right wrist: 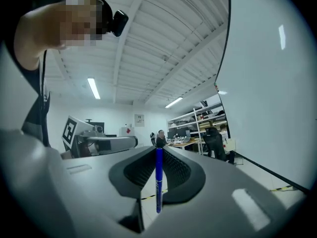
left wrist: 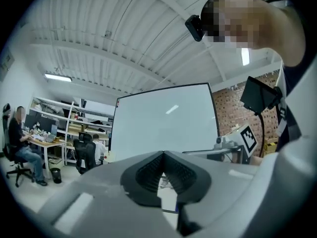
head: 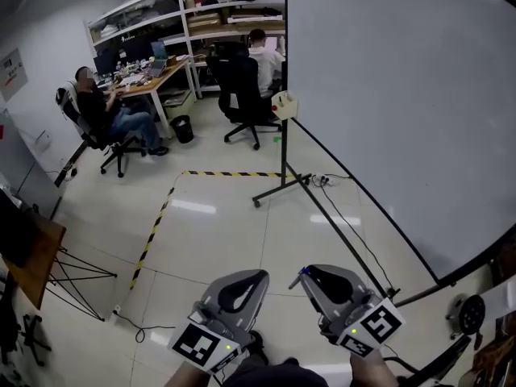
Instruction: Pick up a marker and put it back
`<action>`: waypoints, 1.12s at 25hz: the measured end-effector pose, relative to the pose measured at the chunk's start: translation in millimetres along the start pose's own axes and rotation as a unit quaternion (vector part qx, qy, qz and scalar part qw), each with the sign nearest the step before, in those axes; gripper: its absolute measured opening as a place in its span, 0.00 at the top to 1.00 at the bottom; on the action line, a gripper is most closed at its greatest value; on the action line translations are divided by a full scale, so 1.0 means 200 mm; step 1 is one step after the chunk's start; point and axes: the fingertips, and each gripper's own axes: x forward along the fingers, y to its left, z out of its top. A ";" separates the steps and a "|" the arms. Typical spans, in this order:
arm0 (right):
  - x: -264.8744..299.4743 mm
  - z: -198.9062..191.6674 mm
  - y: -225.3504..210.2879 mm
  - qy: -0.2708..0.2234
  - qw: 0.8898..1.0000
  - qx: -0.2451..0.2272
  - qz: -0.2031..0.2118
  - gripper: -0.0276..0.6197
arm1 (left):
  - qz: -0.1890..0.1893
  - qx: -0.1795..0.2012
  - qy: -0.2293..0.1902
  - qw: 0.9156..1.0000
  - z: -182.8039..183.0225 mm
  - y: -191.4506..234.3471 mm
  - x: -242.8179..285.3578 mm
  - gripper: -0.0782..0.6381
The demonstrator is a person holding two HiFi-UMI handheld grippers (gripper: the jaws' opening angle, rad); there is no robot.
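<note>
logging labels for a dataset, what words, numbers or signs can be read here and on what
Nothing reads as text in any view.
Wall poster: too blurred.
Wall notice: too small.
Blue marker: any print too small.
Square-marker cube: black-and-white pattern, no letters.

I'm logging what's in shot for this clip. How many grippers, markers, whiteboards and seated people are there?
Grippers: 2, left gripper and right gripper
Marker: 1
Whiteboard: 1
Seated people: 2
Total: 6
</note>
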 end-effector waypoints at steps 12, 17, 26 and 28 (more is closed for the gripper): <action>-0.29 0.19 0.00 -0.042 0.999 -0.029 -0.006 0.89 | 0.010 0.054 -0.023 0.998 0.18 -0.23 -0.04 0.88; -0.36 0.16 0.12 -0.038 0.998 -0.037 -0.031 0.89 | -0.004 0.043 -0.015 0.999 0.13 -0.28 -0.17 0.88; -0.25 0.14 0.19 -0.021 0.996 -0.064 -0.063 0.89 | -0.040 0.024 0.000 0.999 0.02 -0.16 -0.33 0.88; -0.27 0.15 0.20 -0.022 0.995 -0.069 -0.069 0.89 | -0.058 0.023 0.006 0.998 0.02 -0.19 -0.31 0.88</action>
